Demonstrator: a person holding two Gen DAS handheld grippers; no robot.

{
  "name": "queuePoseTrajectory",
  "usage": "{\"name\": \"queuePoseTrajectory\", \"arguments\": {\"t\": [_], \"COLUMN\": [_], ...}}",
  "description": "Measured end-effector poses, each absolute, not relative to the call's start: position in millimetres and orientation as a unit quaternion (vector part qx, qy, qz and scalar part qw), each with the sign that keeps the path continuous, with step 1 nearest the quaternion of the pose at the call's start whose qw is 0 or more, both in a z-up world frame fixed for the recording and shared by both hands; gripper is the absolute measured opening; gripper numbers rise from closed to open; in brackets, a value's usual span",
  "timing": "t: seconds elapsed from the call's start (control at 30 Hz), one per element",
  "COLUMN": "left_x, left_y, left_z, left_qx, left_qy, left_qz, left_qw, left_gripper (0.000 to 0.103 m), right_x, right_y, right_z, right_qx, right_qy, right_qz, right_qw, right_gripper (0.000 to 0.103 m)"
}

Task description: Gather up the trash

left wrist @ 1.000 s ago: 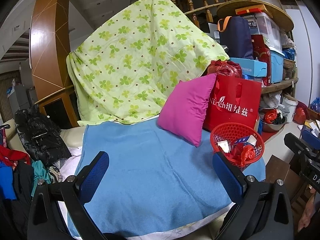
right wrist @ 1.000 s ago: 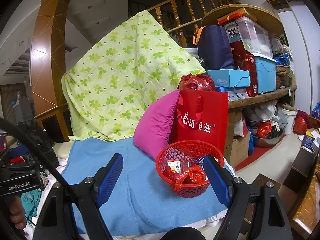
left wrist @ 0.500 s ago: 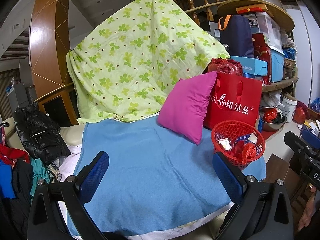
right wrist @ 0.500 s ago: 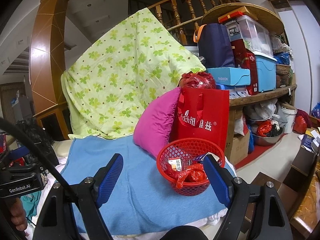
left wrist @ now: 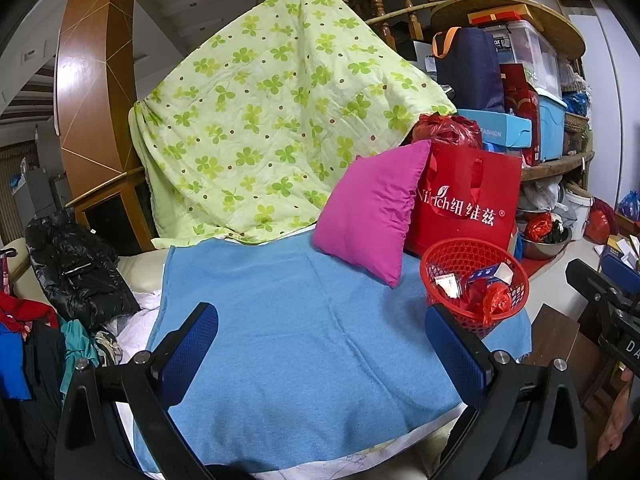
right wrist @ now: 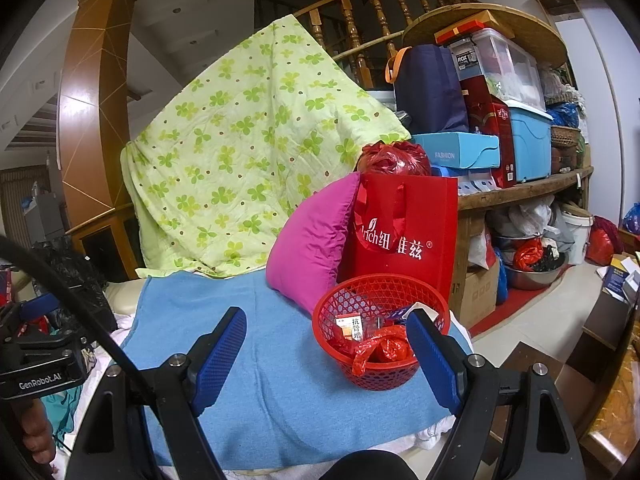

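Note:
A red mesh basket (left wrist: 444, 258) (right wrist: 348, 294) stands on the blue towel (left wrist: 304, 332) (right wrist: 280, 384) at its right end. Inside lie a crumpled red plastic bag (left wrist: 490, 300) (right wrist: 384, 346), a small medicine box (right wrist: 352, 327) and other scraps. My left gripper (left wrist: 320, 354) hovers open over the towel's middle, the basket just past its right finger. My right gripper (right wrist: 326, 360) is open too, nothing between its blue pads; its right finger overlaps the basket's near side in the picture.
A magenta cushion (left wrist: 372, 208) and a red paper bag (left wrist: 468, 200) lean behind the basket. A green clover quilt (left wrist: 260, 128) hangs over the back. Dark clothes (left wrist: 76, 272) pile at the left. Shelves with boxes (right wrist: 520, 136) and floor clutter fill the right.

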State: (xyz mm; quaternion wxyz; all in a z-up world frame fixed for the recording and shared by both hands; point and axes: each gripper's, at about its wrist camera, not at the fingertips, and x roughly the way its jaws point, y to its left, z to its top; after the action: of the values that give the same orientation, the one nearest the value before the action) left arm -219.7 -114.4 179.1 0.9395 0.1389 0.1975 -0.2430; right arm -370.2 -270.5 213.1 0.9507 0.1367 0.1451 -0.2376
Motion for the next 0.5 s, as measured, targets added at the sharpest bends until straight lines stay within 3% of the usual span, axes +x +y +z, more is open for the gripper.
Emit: {"name": "queuePoseTrajectory", "arguments": {"t": [0.5], "left_x": [-218.8], "left_y": [-114.6], "left_z": [178.2], "left_qx": [0.140], "left_qy": [0.199], "left_qz": [-0.243], "left_qw": [0.939], "left_gripper": [0.103], "right_x": [-369.2], "right_y": [-272.4], "right_z": [212.4], "right_qx": [0.138], "right_qy": [0.145], "right_qz": [-0.239], "right_qw": [0.950], "right_gripper": [0.085]}}
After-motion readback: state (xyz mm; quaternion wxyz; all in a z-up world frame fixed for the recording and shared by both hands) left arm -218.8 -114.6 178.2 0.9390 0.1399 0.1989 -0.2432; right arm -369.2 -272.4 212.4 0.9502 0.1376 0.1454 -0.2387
